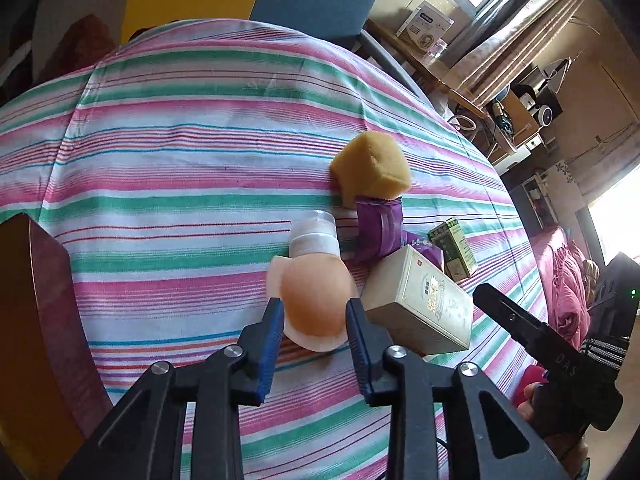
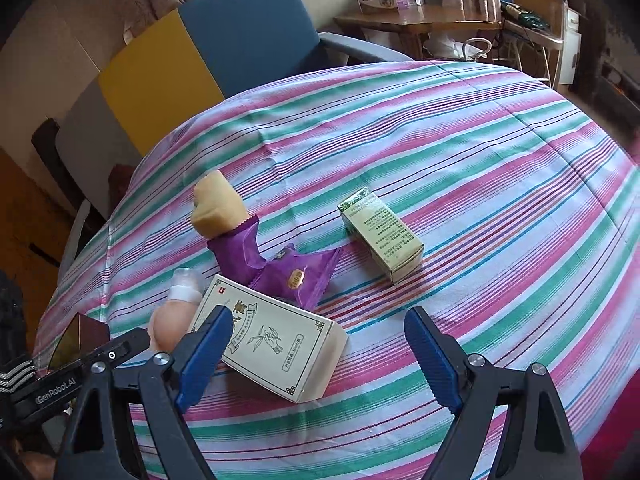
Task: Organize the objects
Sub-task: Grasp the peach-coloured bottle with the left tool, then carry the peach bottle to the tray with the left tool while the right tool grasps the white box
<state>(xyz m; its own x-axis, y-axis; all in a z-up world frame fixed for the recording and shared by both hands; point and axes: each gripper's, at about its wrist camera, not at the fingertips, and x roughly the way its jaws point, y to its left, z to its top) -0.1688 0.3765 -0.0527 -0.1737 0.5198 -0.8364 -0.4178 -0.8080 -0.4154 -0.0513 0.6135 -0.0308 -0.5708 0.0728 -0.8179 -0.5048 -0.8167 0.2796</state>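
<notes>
My left gripper (image 1: 314,316) is shut on a peach squeeze tube (image 1: 312,300) with a white cap; its blue pads press the tube's sides just above the striped tablecloth (image 1: 180,160). The tube (image 2: 168,328) also shows at the left of the right wrist view. A cream box (image 2: 280,348) lies beside it, with a purple wrapper (image 2: 280,272), a yellow sponge (image 2: 214,208) and a green box (image 2: 380,232) further off. My right gripper (image 2: 316,316) hangs open over the cream box's near end, touching nothing. One of its black fingers (image 1: 512,316) shows in the left wrist view.
A dark brown box (image 1: 32,300) sits at the table's left edge. Behind the table stand a blue chair (image 2: 256,32) and a wooden side table (image 2: 416,20) with a white carton. Bare striped cloth stretches to the far left and far right.
</notes>
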